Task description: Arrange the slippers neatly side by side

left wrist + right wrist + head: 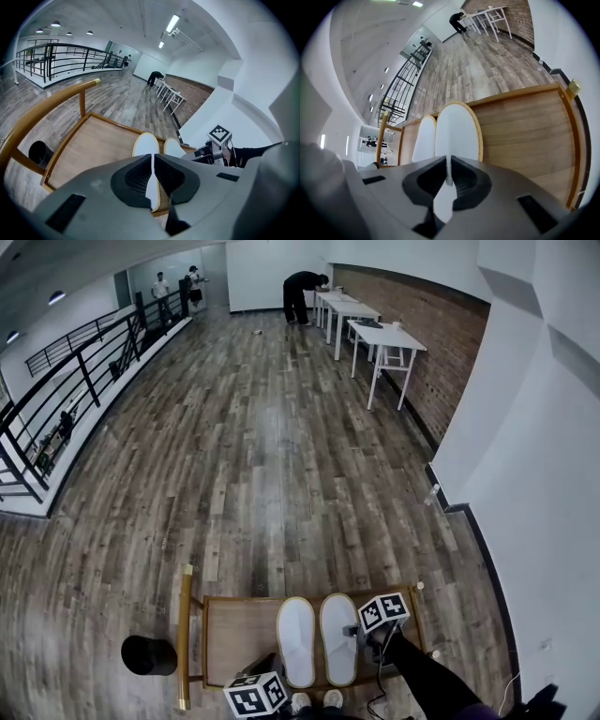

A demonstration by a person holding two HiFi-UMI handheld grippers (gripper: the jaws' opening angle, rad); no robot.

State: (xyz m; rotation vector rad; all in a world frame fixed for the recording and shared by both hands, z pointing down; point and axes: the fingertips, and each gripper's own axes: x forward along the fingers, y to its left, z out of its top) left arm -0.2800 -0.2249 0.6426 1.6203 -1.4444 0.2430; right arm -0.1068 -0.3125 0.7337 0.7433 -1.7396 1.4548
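Note:
Two white slippers lie flat and side by side on a wooden cart tray (234, 629), toes pointing away. The left slipper (296, 641) (145, 144) (424, 138) touches or nearly touches the right slipper (338, 638) (173, 149) (457, 131). My left gripper (272, 669) (153, 157) hangs over the left slipper's heel, jaws shut with nothing held. My right gripper (356, 632) (448, 161) sits at the right slipper's heel side, jaws together. Only a thin slit remains, and the slipper below shows white through it. Neither slipper is lifted.
The cart has a brass-coloured handle rail (186, 634) on its left and a raised wooden rim. A black round bin (148, 654) stands on the floor left of it. A white wall (525, 474) runs close on the right. White tables (384, 338), a railing (75, 381) and people are far off.

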